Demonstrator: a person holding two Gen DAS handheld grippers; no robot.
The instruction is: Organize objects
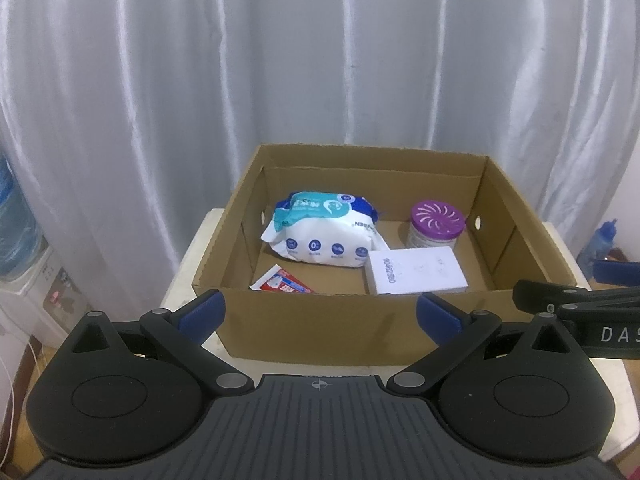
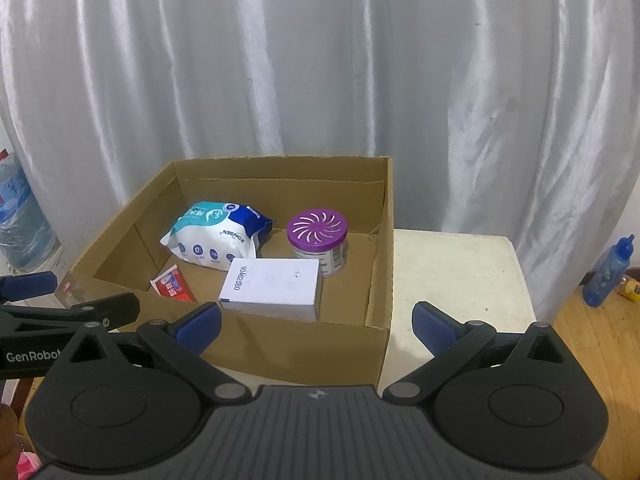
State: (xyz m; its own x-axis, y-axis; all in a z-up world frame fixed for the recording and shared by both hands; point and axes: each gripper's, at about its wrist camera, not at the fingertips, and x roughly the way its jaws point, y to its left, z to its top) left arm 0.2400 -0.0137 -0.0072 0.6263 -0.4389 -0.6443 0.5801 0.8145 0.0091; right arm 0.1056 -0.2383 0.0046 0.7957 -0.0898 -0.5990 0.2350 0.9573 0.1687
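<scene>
Box [image 2: 280, 344] open-topped, entry from above unobstructed. Floor crowded: wipes pack [image 2: 216, 236] at back left, jar [image 2: 318, 240] at back right, white carton [image 2: 274, 286] in front of both, red sachet [image 2: 172, 282] front left. Right strip of floor bare. Counter [image 2: 460, 276] right of box bare.

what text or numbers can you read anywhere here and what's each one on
"GenRobot": side of the left tongs, last letter at the frame edge.
"DAS": side of the right tongs, cut off by the frame edge.
"90462580": white box, read turned about.
"ZONSEN": wipes pack, upside down.
Red sachet and purple-lidded jar labels: too blurred to read.
</scene>
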